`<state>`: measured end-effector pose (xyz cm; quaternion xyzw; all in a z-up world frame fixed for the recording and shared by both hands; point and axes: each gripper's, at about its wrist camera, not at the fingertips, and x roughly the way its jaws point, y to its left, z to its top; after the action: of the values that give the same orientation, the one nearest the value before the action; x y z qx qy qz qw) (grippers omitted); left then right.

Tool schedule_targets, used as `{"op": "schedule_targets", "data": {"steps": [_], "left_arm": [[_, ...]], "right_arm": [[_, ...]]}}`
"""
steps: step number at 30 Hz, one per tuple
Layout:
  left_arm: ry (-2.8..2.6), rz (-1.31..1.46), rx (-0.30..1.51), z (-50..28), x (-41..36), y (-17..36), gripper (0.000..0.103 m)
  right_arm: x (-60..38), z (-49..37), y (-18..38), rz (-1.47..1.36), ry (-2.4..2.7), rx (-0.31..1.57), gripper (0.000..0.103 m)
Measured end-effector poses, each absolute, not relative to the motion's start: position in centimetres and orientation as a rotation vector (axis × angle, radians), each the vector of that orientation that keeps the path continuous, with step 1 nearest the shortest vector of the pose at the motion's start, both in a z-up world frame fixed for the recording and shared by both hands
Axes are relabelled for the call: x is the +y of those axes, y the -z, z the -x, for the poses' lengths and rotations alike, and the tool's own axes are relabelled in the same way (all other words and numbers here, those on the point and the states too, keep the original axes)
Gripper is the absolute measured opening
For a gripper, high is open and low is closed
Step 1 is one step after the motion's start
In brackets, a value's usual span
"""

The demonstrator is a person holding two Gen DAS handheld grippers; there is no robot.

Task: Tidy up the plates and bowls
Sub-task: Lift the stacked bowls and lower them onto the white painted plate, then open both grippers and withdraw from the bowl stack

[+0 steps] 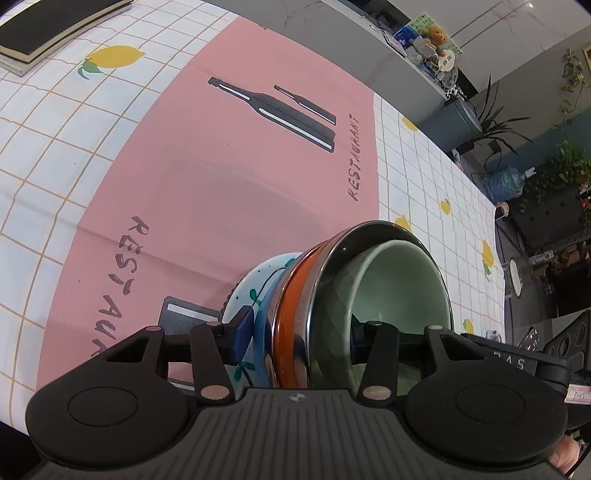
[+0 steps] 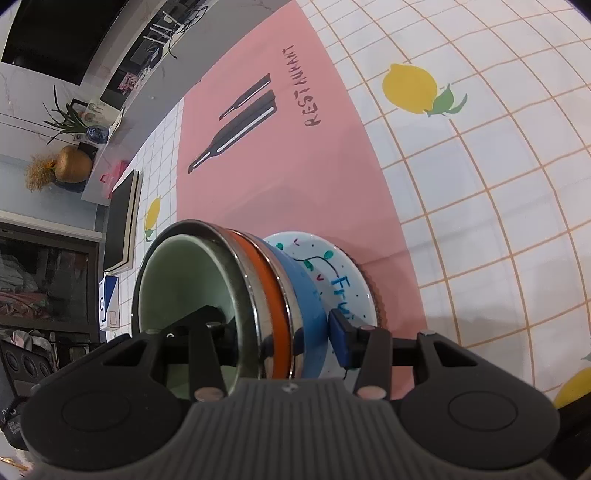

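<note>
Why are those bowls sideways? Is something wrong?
Nothing is broken or spilled. The nested stack of bowls, pale green ceramic inside, looks tipped because the left gripper and right gripper clamp its rims over the pink placemat.

Four bowls sit nested in one stack (image 1: 332, 295): one green (image 1: 402, 284), one steel with orange band (image 1: 291, 306), one blue (image 2: 310, 306), one white painted (image 2: 328, 266). One pink placemat (image 1: 207, 177), one black notebook (image 1: 44, 29), two grippers.
</note>
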<state>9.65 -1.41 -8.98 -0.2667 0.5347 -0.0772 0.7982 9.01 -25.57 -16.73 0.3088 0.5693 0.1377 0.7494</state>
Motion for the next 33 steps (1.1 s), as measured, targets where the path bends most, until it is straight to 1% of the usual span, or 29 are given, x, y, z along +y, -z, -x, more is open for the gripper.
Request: {"op": "schedule_targets", "data": {"steps": [6,8,10,17,21,26,33], "left_arm": [[0.169,0.549,1.138,-9.6,-1.7,8.9,0.053],[0.168,0.547,1.126,-9.5,-1.6,8.8,0.055],[0.167,0.543,1.101,-9.4,-1.6,8.4,0.059],[0.173,0.472,1.002,-8.7,-1.7,5.8,0.061],[0.157,0.362,0.893,-7.6,-2.2,3.1,0.061],[0.139,0.181,0.747,-5.1,-3.2,-0.4,0.061],[0.103,0.037,0.607,-1.0,-3.9,-3.1,0.061]], "right_arm": [[-25.4,-8.9,16.3,-0.646,-0.302,1.212,0.047],[-25.3,-8.7,15.8,-0.622,-0.301,1.188,0.048],[-25.4,-8.7,15.3,-0.600,-0.300,1.171,0.056],[-25.3,-8.4,13.1,-0.506,-0.316,1.104,0.066],[-24.7,-7.4,11.0,-0.398,-0.305,1.022,0.067],[-23.2,-5.0,7.7,-0.223,-0.299,0.869,0.067],[-21.6,-0.7,4.4,-0.084,-0.315,0.714,0.070]]}}
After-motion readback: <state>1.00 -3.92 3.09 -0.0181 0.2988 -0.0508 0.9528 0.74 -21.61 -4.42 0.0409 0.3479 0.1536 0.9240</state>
